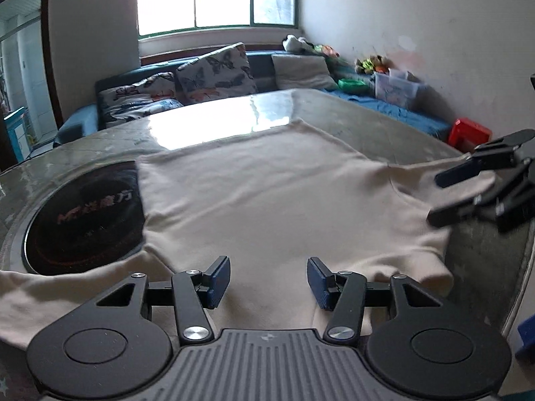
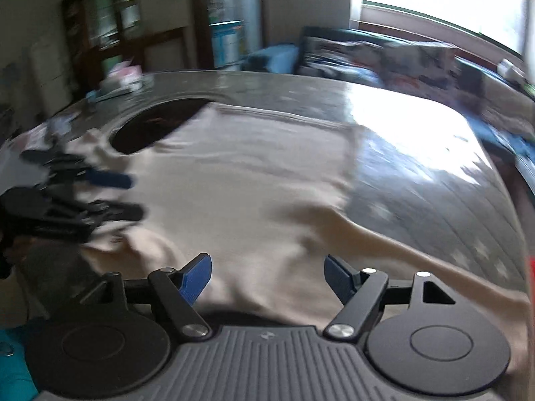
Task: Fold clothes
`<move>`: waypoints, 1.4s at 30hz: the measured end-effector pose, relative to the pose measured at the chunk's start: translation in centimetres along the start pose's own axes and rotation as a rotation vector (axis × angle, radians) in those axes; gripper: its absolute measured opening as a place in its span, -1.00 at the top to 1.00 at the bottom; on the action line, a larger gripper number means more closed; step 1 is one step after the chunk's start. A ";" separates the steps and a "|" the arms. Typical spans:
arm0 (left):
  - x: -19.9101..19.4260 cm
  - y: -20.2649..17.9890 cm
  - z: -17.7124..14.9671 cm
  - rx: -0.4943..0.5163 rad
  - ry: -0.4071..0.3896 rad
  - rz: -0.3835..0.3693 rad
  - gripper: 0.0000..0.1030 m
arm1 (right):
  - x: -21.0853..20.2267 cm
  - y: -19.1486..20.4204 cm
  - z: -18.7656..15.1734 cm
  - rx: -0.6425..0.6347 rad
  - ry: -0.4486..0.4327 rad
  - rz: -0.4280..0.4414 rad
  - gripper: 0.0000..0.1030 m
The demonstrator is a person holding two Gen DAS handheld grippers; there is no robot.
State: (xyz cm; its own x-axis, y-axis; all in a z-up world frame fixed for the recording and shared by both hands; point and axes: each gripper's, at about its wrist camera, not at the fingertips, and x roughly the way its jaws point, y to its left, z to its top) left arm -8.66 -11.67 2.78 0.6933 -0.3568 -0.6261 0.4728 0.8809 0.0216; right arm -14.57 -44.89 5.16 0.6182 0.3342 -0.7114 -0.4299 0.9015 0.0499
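Note:
A beige T-shirt [image 1: 267,183] lies spread flat on a glossy grey table [image 1: 351,107], one sleeve trailing off the near left edge. In the left wrist view my left gripper [image 1: 267,267] hovers over the shirt's near edge, jaws open and nothing between the blue pads. My right gripper [image 1: 438,197] comes in from the right over a sleeve, also open. The right wrist view is blurred. It shows the shirt [image 2: 250,173], my right gripper [image 2: 267,264] open above the cloth, and my left gripper [image 2: 135,196] at the left side, open.
A round black cooktop [image 1: 90,214] is set into the table, and the shirt's far left corner covers part of it. Beyond the table are a blue sofa with patterned cushions [image 1: 214,73], a clear plastic box [image 1: 396,88] and a red stool [image 1: 468,133].

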 end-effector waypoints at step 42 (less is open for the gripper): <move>3.0 -8.5 3.0 0.259 0.009 -0.232 -0.24 | -3.1 -16.4 -5.1 0.511 -0.101 -0.508 0.83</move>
State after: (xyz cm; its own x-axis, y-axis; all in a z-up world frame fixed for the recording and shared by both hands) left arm -8.94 -21.17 3.02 0.5471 -0.5344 -0.6443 0.7403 0.6682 0.0743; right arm -12.75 -62.15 2.93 0.7285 -0.1585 -0.6665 0.2721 0.9598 0.0691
